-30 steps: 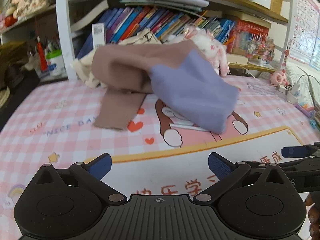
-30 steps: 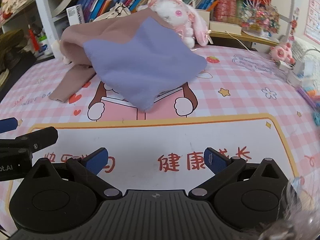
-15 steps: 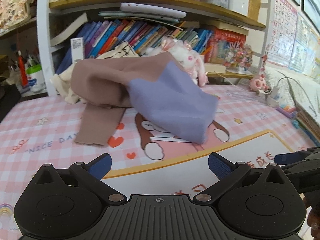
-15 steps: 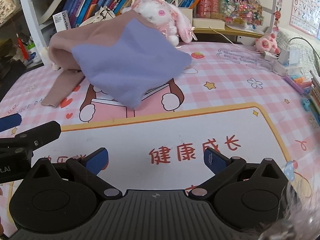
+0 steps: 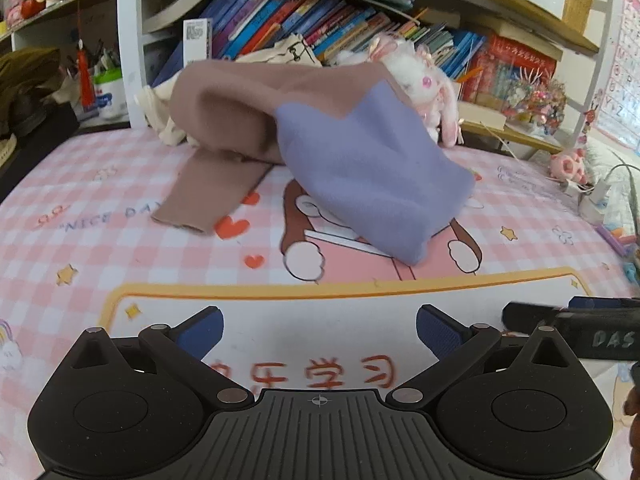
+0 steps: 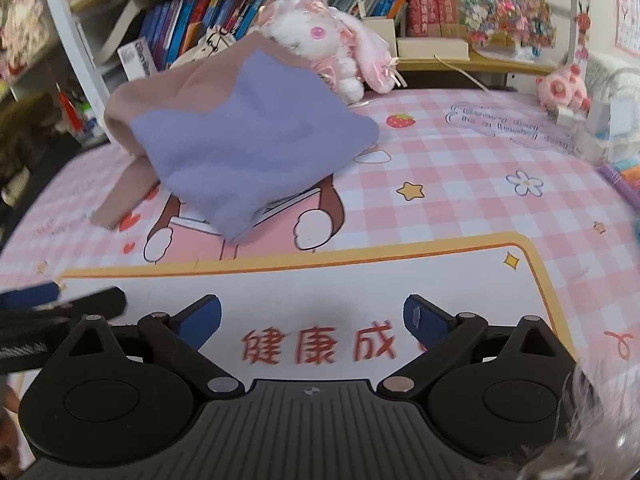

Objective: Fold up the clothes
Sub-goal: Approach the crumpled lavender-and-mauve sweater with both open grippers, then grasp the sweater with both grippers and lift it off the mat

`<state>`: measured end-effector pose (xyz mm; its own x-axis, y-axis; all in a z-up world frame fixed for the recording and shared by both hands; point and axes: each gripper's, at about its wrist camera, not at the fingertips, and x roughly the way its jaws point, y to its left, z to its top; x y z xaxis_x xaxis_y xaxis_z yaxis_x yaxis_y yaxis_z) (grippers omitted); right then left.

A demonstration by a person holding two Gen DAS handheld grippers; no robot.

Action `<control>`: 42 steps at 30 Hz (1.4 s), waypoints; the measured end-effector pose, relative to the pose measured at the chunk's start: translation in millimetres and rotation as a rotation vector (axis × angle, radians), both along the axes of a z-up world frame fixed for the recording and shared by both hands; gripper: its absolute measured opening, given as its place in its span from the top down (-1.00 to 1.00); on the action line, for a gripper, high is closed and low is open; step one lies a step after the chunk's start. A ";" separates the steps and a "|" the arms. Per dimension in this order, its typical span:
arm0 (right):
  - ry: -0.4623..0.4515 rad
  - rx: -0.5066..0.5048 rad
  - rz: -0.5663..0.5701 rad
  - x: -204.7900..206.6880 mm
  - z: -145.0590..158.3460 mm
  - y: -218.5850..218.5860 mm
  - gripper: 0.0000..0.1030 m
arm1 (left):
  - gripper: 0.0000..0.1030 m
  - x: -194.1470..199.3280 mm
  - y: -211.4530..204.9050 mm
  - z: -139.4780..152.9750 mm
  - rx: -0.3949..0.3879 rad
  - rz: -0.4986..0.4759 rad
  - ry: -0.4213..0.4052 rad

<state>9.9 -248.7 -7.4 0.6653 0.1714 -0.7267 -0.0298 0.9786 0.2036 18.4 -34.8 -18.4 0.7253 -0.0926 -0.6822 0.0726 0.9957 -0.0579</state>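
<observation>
Soft mauve-and-lilac garment [image 5: 360, 160], crumpled heap

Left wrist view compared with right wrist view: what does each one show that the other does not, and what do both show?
Only the left view shows the whole brown sleeve lying flat and the cup of pens. Only the right view shows the strawberry print and the flower print. Both show the garment on the mat, the plush rabbit, the books, and both hand-held grippers open, the left and right.

Pink checked cartoon mat [image 5: 80, 200] with a crumpled brown-and-lilac garment [image 5: 360, 160] (one sleeve flat) and plush rabbit [image 6: 336, 44].
</observation>
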 end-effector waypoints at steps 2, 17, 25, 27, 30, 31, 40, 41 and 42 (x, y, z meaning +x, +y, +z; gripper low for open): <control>0.002 0.062 0.004 1.1 -2.7 -17.9 -0.81 | -1.00 4.3 -17.3 -5.4 0.056 0.013 -0.010; -0.026 0.265 -0.076 -26.5 6.5 -111.3 -0.70 | 0.30 83.7 -138.9 -47.7 0.674 -0.221 -0.152; 0.035 0.707 -0.023 10.2 -1.2 -121.4 -0.71 | 0.82 52.7 -105.2 40.3 0.400 -0.174 -0.230; 0.067 0.837 -0.020 27.2 -10.9 -113.3 -0.71 | 0.82 31.4 -101.4 60.8 0.376 -0.187 -0.249; 0.167 0.995 -0.050 46.1 -32.1 -101.3 -0.71 | 0.82 3.2 -95.4 76.7 0.336 -0.184 -0.236; 0.209 1.044 -0.068 50.4 -40.1 -96.9 -0.70 | 0.82 -5.7 -94.3 78.8 0.332 -0.183 -0.228; 0.346 1.153 -0.115 39.0 -68.5 -87.6 0.52 | 0.82 -64.0 -76.3 77.0 0.388 -0.119 -0.155; 0.352 1.130 -0.102 38.6 -68.2 -87.2 0.61 | 0.82 -68.2 -75.3 76.9 0.392 -0.118 -0.148; 0.329 1.092 -0.066 38.2 -60.5 -86.7 0.68 | 0.82 -71.8 -74.8 77.1 0.395 -0.120 -0.144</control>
